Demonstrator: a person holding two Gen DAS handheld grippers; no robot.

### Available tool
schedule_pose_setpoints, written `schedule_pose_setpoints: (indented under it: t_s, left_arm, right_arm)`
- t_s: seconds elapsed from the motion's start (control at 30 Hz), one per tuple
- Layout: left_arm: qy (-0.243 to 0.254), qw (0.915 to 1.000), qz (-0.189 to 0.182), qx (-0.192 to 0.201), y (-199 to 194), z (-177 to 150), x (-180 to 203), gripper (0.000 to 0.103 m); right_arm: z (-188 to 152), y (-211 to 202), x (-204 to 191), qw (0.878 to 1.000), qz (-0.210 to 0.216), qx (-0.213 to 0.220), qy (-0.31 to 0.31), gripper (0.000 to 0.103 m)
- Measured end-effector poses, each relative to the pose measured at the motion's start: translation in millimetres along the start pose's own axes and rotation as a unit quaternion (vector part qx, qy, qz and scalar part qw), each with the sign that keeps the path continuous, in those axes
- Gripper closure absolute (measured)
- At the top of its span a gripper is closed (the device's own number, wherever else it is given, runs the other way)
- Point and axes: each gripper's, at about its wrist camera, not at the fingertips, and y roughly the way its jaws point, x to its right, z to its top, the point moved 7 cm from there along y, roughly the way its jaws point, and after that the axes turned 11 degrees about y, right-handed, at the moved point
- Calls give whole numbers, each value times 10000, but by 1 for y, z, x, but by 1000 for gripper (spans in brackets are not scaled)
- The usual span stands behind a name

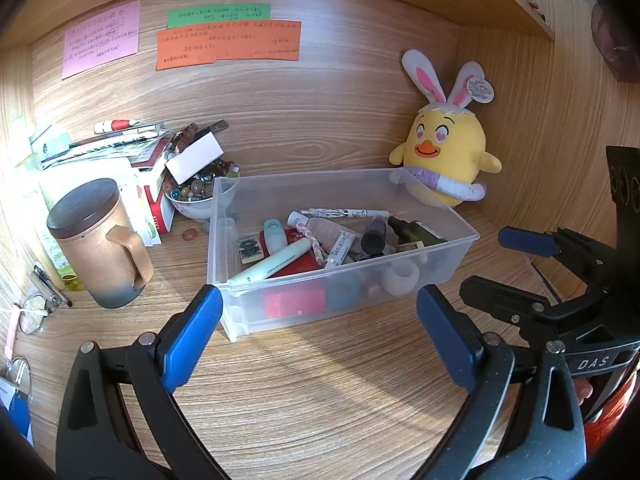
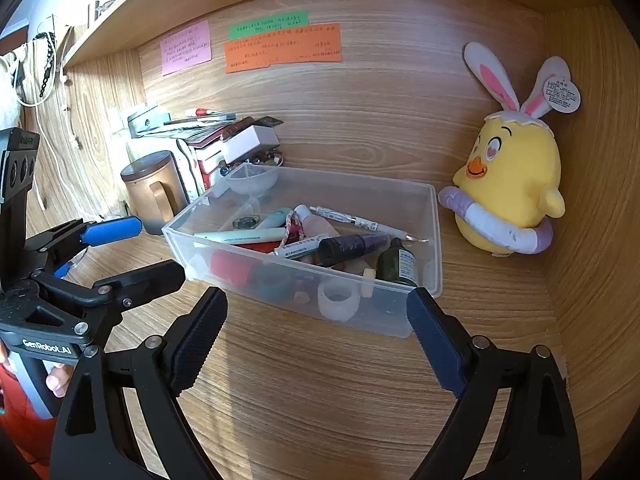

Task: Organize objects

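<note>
A clear plastic bin stands on the wooden desk; it also shows in the right wrist view. It holds pens, a pale green marker, small tubes, dark bottles, a red case and a white ring. My left gripper is open and empty, just short of the bin's near wall. My right gripper is open and empty, also just short of the bin. Each gripper shows in the other's view, the right one at the right and the left one at the left.
A yellow chick plush with rabbit ears sits in the back right corner. A brown lidded mug stands left of the bin. Behind it are stacked books and boxes and a bowl of stones. Sticky notes hang on the back panel.
</note>
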Motion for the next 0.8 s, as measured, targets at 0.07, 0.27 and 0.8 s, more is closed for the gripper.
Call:
schedule_pose_setpoints:
  t_s: [0.07,0.27,0.8]
  left_arm:
    - [1,10000,1,1,0,0,0,4]
    - [1,10000,1,12,-1,1,0,4]
    - [-22,10000,33,66,-6,4,-1,4]
  right_arm:
    - [0,0,0,10000,4,6,0,13]
    - [0,-2,-1,10000,36,7,20,13]
    - [-2,1,-4,9999,130,-70,74,13]
